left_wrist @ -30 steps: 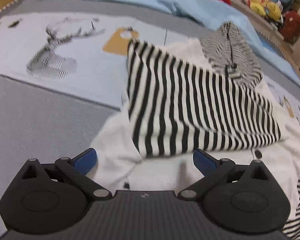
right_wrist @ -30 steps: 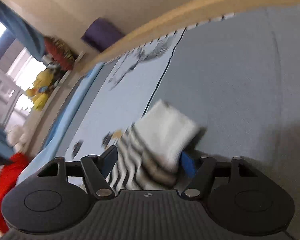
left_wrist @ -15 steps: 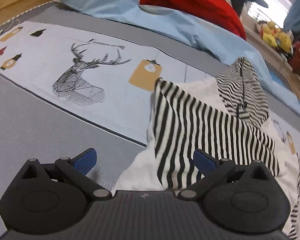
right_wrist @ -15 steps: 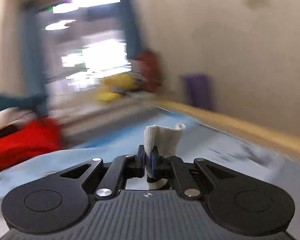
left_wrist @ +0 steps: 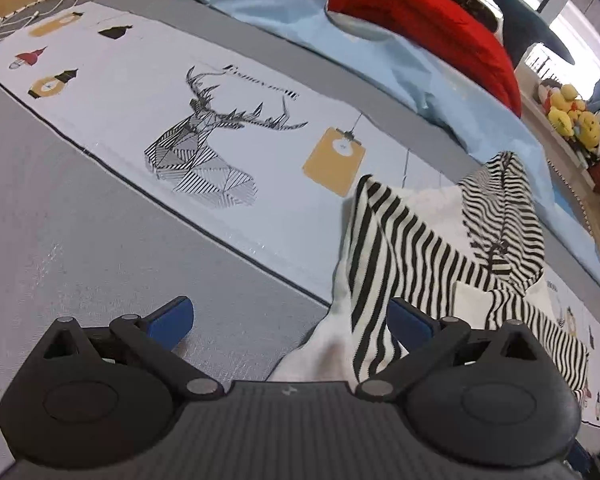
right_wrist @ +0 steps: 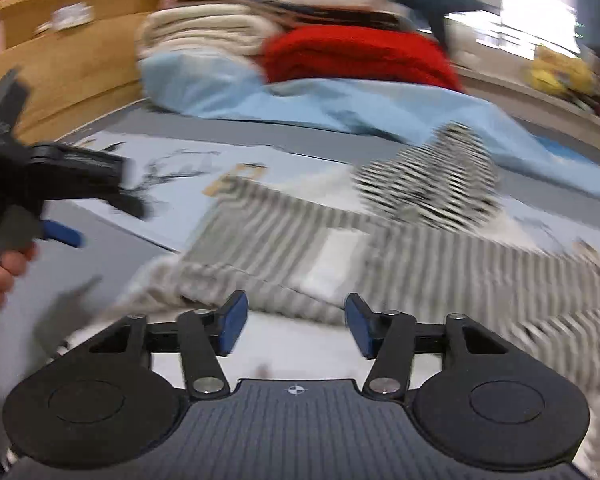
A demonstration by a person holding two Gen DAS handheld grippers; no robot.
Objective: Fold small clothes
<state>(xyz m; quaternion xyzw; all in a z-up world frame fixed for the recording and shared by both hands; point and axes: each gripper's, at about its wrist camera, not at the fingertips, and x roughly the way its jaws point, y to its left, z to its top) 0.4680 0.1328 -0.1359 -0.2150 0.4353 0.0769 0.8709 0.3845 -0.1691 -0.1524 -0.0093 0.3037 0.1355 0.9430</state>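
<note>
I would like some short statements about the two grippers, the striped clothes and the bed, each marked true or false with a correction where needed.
1. The right gripper is clamped on a white cloth. False: its jaws stand open with nothing between them.
2. The left gripper is open. True.
3. The striped garment has black and white stripes. True.
4. The deer print on the bed cover is hidden under the garment. False: it lies in plain view, to the left of the garment.
5. A red blanket lies at the far end of the bed. True.
6. The plush toys on the ledge are green. False: they are yellow.
</note>
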